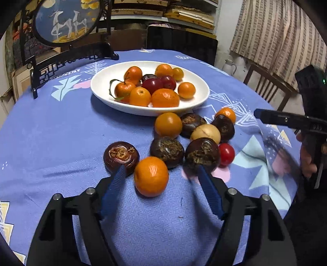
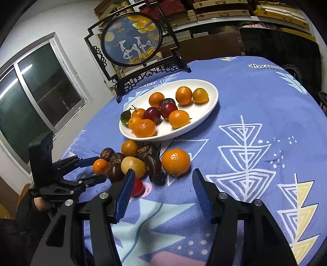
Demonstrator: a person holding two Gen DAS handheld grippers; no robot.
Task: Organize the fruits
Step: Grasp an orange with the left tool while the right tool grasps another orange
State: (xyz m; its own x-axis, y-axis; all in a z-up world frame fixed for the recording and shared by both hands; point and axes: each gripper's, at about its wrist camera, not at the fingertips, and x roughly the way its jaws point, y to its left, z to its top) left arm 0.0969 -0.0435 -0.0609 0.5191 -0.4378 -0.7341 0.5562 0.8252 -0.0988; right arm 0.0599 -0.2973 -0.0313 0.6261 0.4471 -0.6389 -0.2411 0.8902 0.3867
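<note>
Blue patterned tablecloth point(image 1: 61, 133) covers table, fills middle and lower frame in both views. Round deer picture in black ornate stand point(image 2: 132, 38) at upper left, on cloth. Window point(image 2: 40, 92) at left of right wrist view. Striped curtain point(image 1: 276, 34) upper right, wooden chair point(image 1: 265, 86) and white kettle point(image 1: 230, 65) below it. Shelves with boards point(image 1: 173, 12) along top.

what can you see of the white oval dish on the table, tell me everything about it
The white oval dish looks like smooth glazed ceramic, shallow with a raised rim, lying flat on the blue patterned tablecloth beyond the loose pile of fruit. It holds small oranges and dark red plums, one orange with a green leaf, clustered toward one end, leaving bare white at the other. Neither gripper touches it. A decorative round screen stands behind it.
</note>
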